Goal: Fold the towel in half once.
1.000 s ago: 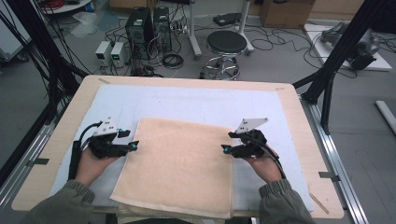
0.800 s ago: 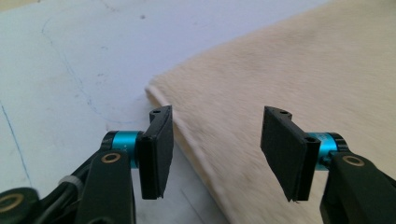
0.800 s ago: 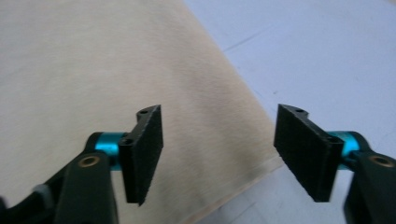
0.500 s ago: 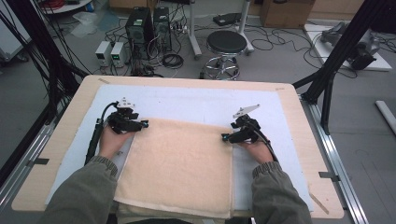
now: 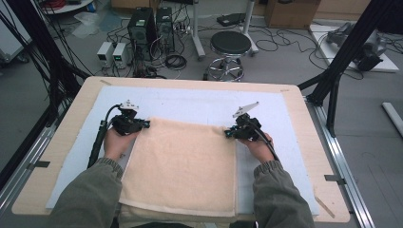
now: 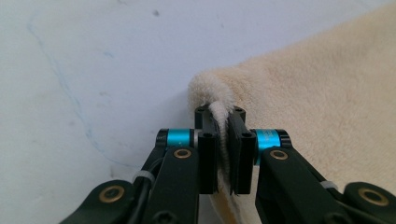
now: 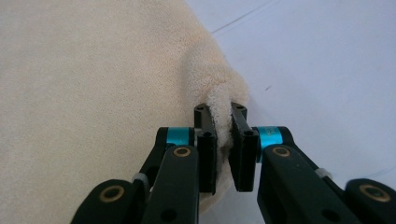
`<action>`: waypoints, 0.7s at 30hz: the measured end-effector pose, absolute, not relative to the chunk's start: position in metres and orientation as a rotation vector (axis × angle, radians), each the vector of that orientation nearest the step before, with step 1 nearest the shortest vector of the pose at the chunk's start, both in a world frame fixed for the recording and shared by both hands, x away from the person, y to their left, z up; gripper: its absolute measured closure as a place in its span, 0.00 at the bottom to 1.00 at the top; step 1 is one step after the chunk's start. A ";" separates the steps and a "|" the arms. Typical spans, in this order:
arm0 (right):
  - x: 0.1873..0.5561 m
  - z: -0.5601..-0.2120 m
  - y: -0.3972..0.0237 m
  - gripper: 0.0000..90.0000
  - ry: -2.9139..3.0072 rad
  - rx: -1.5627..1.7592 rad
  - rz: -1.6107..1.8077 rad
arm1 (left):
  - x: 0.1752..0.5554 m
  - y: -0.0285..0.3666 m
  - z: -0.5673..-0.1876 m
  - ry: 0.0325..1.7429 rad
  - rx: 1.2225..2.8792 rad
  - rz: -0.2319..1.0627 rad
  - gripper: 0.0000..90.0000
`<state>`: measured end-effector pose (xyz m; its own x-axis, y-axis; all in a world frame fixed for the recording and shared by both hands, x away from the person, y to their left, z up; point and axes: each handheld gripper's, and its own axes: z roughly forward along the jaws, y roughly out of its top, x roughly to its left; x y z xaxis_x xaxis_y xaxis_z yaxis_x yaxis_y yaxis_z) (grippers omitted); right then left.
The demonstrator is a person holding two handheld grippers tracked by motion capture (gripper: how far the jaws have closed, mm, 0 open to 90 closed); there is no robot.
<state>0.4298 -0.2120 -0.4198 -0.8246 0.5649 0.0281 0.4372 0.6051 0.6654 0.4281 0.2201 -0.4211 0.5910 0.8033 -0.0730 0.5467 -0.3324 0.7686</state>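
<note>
A cream towel point(image 5: 183, 164) lies flat on the white mat point(image 5: 199, 102), its near edge hanging over the table front. My left gripper point(image 5: 142, 124) sits at the towel's far left corner; its jaws have just been closing and now pinch the corner fold point(image 6: 215, 95). At the far right corner my right gripper point(image 5: 229, 133) has likewise just been closing and is shut on the towel's edge point(image 7: 224, 100). In the left gripper view the gripper point(image 6: 223, 114) has cloth squeezed between its pads; in the right gripper view the gripper point(image 7: 220, 112) does too.
The wooden table point(image 5: 304, 118) frames the mat. Beyond its far edge stand a black stool point(image 5: 230, 45), computer towers point(image 5: 149, 23) and floor cables. Black frame struts point(image 5: 347, 52) rise at the right, cables at the left.
Both hands moved forward along the towel's sides to its far corners. Both grippers, open before, have closed on the corners.
</note>
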 end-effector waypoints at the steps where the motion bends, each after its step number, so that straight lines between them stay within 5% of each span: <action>1: 0.431 -0.417 -0.210 0.93 2.639 0.834 1.016 | 0.429 0.220 -0.417 1.075 2.032 0.427 0.94; 13: 0.467 -0.355 -0.205 0.93 2.422 0.856 1.053 | 0.444 0.222 -0.372 1.065 1.940 0.565 0.94; 15: 0.472 -0.357 -0.203 0.86 2.444 0.874 1.070 | 0.445 0.223 -0.375 1.069 1.961 0.567 0.91; 18: 0.477 -0.369 -0.203 0.63 2.455 0.939 1.091 | 0.448 0.227 -0.381 1.107 1.980 0.509 0.71; 21: 0.475 -0.376 -0.206 0.54 2.475 0.970 1.100 | 0.445 0.230 -0.384 1.091 1.984 0.500 0.64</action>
<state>0.4754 -0.2056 -0.3756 -0.7418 0.6700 0.0282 0.4699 0.4893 0.7347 0.4452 0.2300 -0.3844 0.5500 0.8344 -0.0348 0.5179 -0.3081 0.7981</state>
